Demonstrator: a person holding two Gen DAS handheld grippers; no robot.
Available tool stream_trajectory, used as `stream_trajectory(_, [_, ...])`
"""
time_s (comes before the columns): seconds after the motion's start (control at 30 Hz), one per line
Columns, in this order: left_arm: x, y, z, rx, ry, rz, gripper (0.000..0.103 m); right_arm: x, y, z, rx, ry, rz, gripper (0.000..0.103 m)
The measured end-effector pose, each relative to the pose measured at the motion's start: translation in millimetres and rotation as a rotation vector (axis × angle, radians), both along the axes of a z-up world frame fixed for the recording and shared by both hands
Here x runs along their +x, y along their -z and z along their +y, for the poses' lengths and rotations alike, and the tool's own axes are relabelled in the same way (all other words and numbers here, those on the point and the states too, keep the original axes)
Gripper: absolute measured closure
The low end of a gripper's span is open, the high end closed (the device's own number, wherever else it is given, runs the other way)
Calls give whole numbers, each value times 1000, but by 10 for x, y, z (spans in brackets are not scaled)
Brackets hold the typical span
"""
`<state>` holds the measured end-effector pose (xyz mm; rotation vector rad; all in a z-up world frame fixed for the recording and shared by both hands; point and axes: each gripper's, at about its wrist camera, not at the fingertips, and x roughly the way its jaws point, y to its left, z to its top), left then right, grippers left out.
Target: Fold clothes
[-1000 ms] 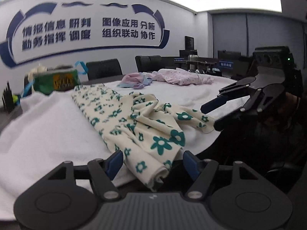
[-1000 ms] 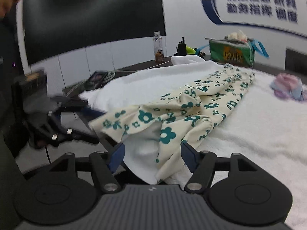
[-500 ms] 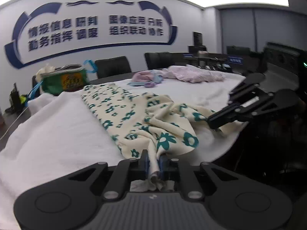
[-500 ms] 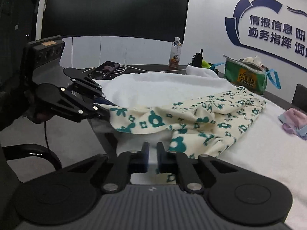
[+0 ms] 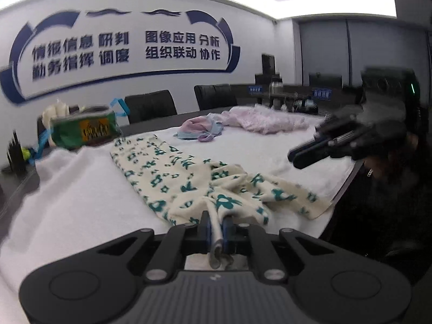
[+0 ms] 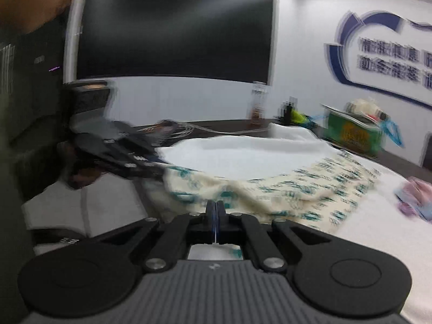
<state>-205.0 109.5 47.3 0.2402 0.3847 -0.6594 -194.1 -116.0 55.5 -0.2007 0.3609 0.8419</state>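
We squeezed both grippers shut on the flowery cloth (image 5: 172, 178) at the near edge of the table: the left gripper (image 5: 216, 224) and the right gripper (image 6: 215, 210) pinch it now.

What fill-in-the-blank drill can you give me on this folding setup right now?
1. The left tool is shut on the cream garment with ____ flowers.
2. The garment lies on a ____ towel-like cloth.
3. The pink clothes lie ____ the flowered garment.
4. The printed bag is ____.

Missing: teal; white; beyond; green
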Motion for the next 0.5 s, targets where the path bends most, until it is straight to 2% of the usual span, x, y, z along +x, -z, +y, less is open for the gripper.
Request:
stream_trajectory(0.03, [-2, 29, -10, 7, 9, 10, 96, 57, 11, -31, 8, 23, 24, 89])
stream_trajectory(0.07, [-5, 57, -19, 13, 19, 20, 96, 85, 29, -47, 4, 25, 51, 57])
stream_trajectory(0.13, [-12, 120, -29, 25, 28, 33, 96, 24, 93, -11, -32, -12, 50, 22])
stream_trajectory(0.23, [-11, 190, -17, 21, 24, 50, 95, -67, 258, 103, -111, -61, 46, 21])
stream_trajectory(0.37, [-26, 232, -10, 31, 19, 53, 95, -33, 457, 179, -180, -11, 90, 21])
stream_trajectory(0.5, [-12, 239, -1, 27, 19, 55, 95, -21, 509, 184, -125, -1, 84, 23])
